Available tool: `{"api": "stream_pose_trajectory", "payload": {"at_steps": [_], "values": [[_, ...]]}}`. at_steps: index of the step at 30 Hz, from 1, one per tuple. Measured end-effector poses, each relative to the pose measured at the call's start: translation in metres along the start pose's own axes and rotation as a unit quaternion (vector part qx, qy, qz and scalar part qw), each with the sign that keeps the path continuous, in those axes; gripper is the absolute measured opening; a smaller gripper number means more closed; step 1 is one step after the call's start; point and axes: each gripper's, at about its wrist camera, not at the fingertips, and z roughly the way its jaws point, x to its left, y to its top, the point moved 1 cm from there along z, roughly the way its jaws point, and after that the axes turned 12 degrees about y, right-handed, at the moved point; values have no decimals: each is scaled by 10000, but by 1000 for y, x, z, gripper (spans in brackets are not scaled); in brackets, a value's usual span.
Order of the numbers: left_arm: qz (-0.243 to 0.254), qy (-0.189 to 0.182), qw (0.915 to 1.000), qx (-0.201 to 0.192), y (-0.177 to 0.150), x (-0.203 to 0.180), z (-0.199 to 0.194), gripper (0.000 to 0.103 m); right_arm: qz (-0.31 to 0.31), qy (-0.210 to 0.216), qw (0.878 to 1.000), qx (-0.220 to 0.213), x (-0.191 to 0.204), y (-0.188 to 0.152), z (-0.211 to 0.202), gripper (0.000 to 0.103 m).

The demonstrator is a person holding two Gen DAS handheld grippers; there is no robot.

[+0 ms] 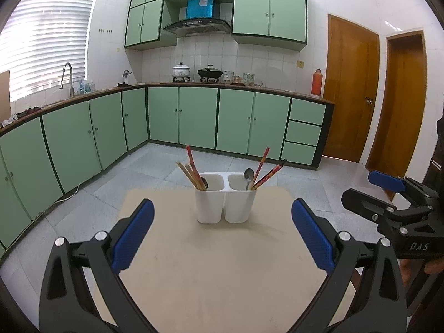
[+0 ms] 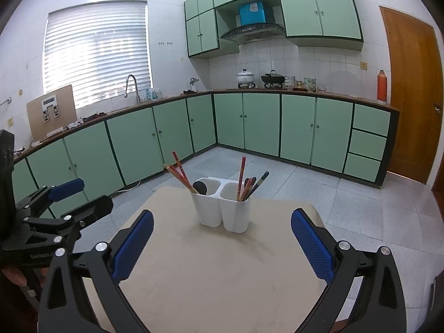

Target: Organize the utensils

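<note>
A white two-compartment utensil holder (image 1: 225, 204) (image 2: 222, 208) stands on a small beige table (image 1: 222, 263) (image 2: 219, 272). Its left compartment holds several chopsticks (image 1: 191, 170) (image 2: 177, 172) and a dark spoon (image 2: 200, 187). Its right compartment holds red chopsticks (image 1: 263, 172) (image 2: 242, 181) and a metal spoon (image 1: 248, 177). My left gripper (image 1: 222, 233) is open and empty, short of the holder. My right gripper (image 2: 222, 245) is open and empty, also short of it. Each gripper shows at the edge of the other's view, the right one (image 1: 388, 194) and the left one (image 2: 72, 197).
The table's far edge (image 1: 208, 190) lies just behind the holder. Beyond it is grey tiled floor (image 1: 155, 163), green base cabinets (image 1: 194, 116) with a countertop, sink and pots, and wooden doors (image 1: 349, 88) at the right.
</note>
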Motion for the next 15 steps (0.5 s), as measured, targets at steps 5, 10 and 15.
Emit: {"api": "stream_pose_trajectory", "payload": {"at_steps": [5,10,15], "values": [[-8,7,10000,53,-1,1,3,96,8,16,10000,39,-1,0,4,97],[-19,12,10000,59,0,2,4,96,2,17,10000,46,-1,1,5,97],[-22,15,10000,63,0,2,4,96,2,23,10000,46,-2,0,7,97]]}}
